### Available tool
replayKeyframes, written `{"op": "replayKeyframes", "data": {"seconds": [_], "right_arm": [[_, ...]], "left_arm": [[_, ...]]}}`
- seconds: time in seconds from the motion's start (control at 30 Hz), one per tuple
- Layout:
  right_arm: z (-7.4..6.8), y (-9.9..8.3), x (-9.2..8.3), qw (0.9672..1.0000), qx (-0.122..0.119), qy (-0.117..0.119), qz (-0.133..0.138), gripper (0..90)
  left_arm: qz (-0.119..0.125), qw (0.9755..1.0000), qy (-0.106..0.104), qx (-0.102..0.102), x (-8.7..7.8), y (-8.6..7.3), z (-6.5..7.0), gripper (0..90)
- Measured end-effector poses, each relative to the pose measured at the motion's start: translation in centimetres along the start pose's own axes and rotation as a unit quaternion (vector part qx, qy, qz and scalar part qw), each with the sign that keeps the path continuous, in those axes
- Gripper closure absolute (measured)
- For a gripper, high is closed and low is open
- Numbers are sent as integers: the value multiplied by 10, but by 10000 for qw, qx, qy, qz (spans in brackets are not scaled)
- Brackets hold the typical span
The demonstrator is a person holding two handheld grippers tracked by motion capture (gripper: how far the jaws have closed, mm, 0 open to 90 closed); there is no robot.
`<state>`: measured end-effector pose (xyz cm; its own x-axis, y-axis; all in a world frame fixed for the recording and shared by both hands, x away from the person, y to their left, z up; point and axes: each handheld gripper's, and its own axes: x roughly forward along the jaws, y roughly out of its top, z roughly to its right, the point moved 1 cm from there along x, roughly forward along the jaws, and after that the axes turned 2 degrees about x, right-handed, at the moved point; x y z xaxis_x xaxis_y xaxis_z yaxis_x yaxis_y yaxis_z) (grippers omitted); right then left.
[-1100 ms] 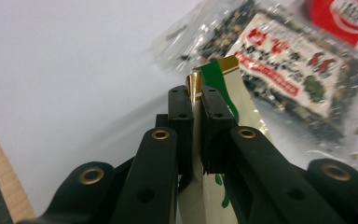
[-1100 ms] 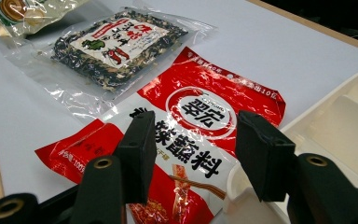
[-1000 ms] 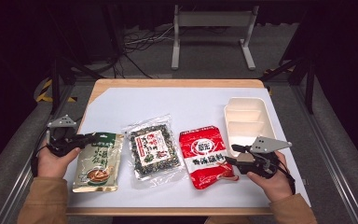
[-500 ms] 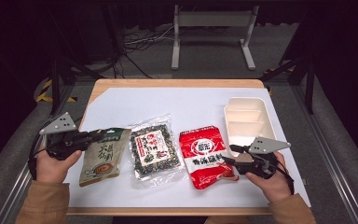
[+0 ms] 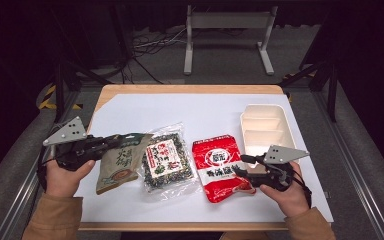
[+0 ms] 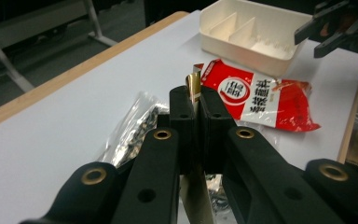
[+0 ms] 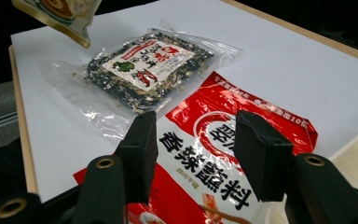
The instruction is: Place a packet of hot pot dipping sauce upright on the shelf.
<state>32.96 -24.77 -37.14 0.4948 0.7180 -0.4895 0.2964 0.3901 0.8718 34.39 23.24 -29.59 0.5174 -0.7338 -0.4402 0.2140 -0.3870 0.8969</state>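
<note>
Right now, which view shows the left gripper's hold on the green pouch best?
The left gripper view: the left gripper has its jaws shut edge-on upon the green pouch. The high view shows the whole pouch gripped at its top and tilted; the right gripper view catches just a hanging corner.

On the tabletop (image 5: 205,112), three packets lie in a row along the near side: the soup packet (image 5: 119,162) at the left, the clear seaweed bag (image 5: 166,161) in the middle just beside it, and the seasoning packet (image 5: 219,166) to the right. The divided tray (image 5: 266,131) sits behind and to the right of the seasoning packet, near the tabletop's right edge. The left gripper (image 5: 130,137) is at the soup packet's far edge, its jaws closed on that edge and the packet raised off the tabletop, and the right gripper (image 5: 239,166) is over the seasoning packet's right side, jaws apart.
</note>
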Motion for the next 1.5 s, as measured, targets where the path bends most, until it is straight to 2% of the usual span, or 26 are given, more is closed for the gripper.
{"op": "replayKeyframes", "data": {"seconds": [0.13, 0.27, 0.43, 0.77, 0.97, 1.03, 1.33, 1.37, 1.4, 1.43, 1.5], "right_arm": [[-3, 5, 2, 10000, -83, 43, -12, 494], [-8, 13, 5, 9997, -195, 133, 5, 491], [-13, 16, 7, 9995, -248, 216, 13, 488], [-17, 19, 6, 9992, -243, 307, 77, 483], [-18, 22, 9, 9989, -256, 382, 46, 455], [-19, 23, 11, 9987, -279, 427, 28, 443], [-17, 30, 26, 9972, -93, 746, 22, 394], [-16, 30, 29, 9969, -76, 779, 20, 395], [-17, 31, 34, 9967, -76, 809, 13, 398], [-17, 33, 38, 9962, -70, 868, 15, 398], [-18, 35, 43, 9947, -55, 1021, 86, 402]], "left_arm": [[95, 9999, -103, 46, 6, 8, 6, 860], [182, 9994, -226, 193, 21, 20, 16, 860], [310, 9982, -404, 326, 36, 27, 25, 860], [380, 9947, -793, 533, 63, 34, 44, 860], [442, 9930, -932, 581, 77, 34, 54, 861], [448, 9925, -934, 654, 82, 35, 59, 862], [540, 9886, -1197, 731, 93, 35, 70, 862], [559, 9878, -1268, 706, 94, 35, 73, 862], [560, 9870, -1295, 775, 95, 35, 74, 862], [559, 9869, -1321, 733, 96, 35, 77, 862], [543, 9860, -1367, 785, 98, 35, 78, 862]]}}
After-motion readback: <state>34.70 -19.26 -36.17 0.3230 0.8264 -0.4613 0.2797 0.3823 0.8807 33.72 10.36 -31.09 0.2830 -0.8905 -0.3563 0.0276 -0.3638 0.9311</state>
